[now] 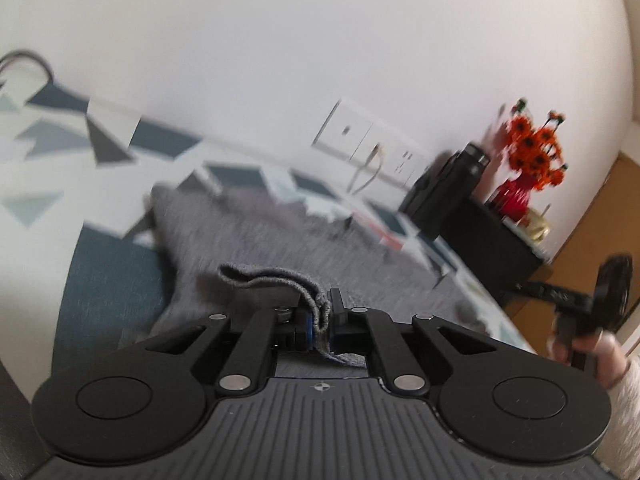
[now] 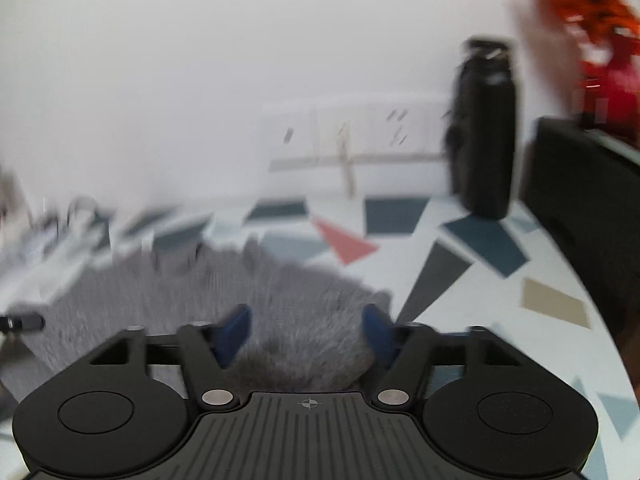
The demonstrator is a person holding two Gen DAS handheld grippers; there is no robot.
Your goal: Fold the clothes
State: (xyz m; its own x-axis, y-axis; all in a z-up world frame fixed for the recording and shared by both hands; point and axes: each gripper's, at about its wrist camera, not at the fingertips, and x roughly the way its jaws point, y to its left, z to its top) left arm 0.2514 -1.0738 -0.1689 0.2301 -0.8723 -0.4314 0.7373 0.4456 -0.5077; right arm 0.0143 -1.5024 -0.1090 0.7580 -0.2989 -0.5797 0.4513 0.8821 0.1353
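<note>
— Fingers [image 1: 306,322] on the left gripper [image 1: 320,322] are pinched tight on a doubled edge of the grey knit garment [image 1: 280,236], lifting it off the patterned surface [image 1: 36,160].

— And the right gripper [image 2: 306,330]?

— Its blue fingers [image 2: 234,330] stand wide apart, empty, hovering over the near end of the same cloth, which lies spread across the surface towards the wall.

— So which step is this?

— I'd say mid-fold: one edge is up, the other not yet taken. Next, the right needs to come down and close on its own edge, then both carry it over together.

— Anything nearby?

— A black bottle [image 2: 486,128] and red vase of orange flowers [image 1: 534,152], well apart.
</note>
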